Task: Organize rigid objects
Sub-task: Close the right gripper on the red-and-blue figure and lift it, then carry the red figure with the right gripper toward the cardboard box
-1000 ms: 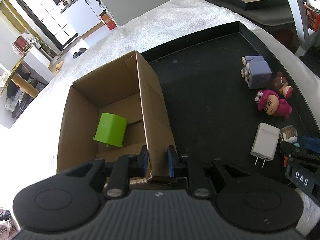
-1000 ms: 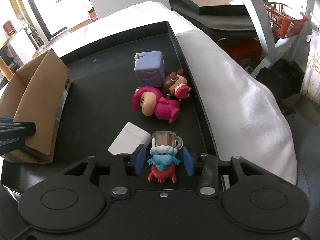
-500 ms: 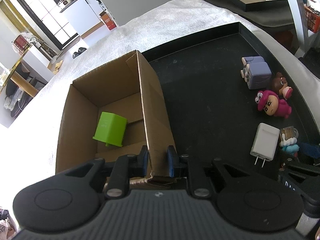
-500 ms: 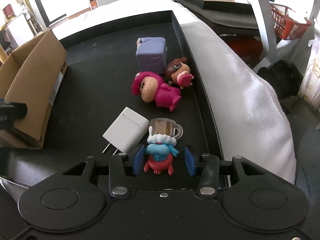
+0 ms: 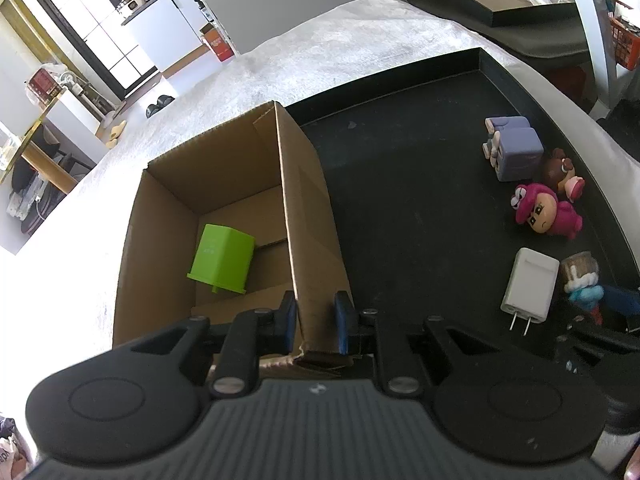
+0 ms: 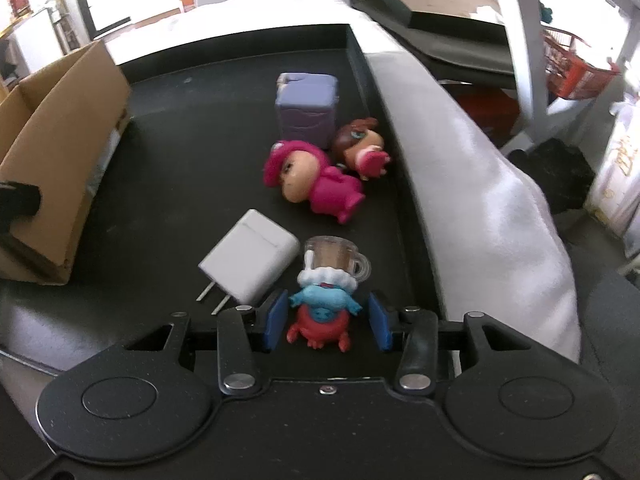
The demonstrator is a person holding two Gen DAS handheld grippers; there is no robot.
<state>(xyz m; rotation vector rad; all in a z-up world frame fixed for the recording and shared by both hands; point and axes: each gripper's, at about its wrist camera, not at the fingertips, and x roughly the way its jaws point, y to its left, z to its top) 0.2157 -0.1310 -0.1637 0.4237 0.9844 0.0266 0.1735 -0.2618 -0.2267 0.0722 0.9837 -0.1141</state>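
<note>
Left wrist view: the left gripper (image 5: 316, 322) is closed on the near end of the cardboard box's (image 5: 168, 216) right-hand wall, one blue pad inside the box and one outside, both pressed against the cardboard. The box stands open-topped, its right side at the left edge of the black tray (image 5: 400, 92). Inside it a single green block (image 5: 222, 258) lies on the bottom flaps, towards the near side. Out on the tray floor, along the right side, lie a lilac cube-shaped toy (image 5: 516, 152), a small brown-haired figure (image 5: 562, 172), a pink doll (image 5: 546, 216) on its side, a white plug adapter (image 5: 530, 284) with its two prongs pointing towards the camera, and a blue-and-red figurine (image 5: 582, 280) carrying a clear mug on its head. The tray sits on a white cloth (image 5: 340, 36).

Right wrist view: the right gripper (image 6: 326, 320) straddles the blue-and-red figurine (image 6: 322, 312), which stands upright between the blue pads. The jaws have just been closing further, yet a sliver of gap shows on each side, so the pads are not visibly pressing on it. The white plug adapter (image 6: 252, 266) lies just left of the figurine, the pink doll (image 6: 316, 186) beyond it, then the brown-haired figure (image 6: 360, 148) and the lilac cube-shaped toy (image 6: 306, 110) near the tray's right wall. The cardboard box (image 6: 60, 152) shows at the left edge, its contents hidden from here
</note>
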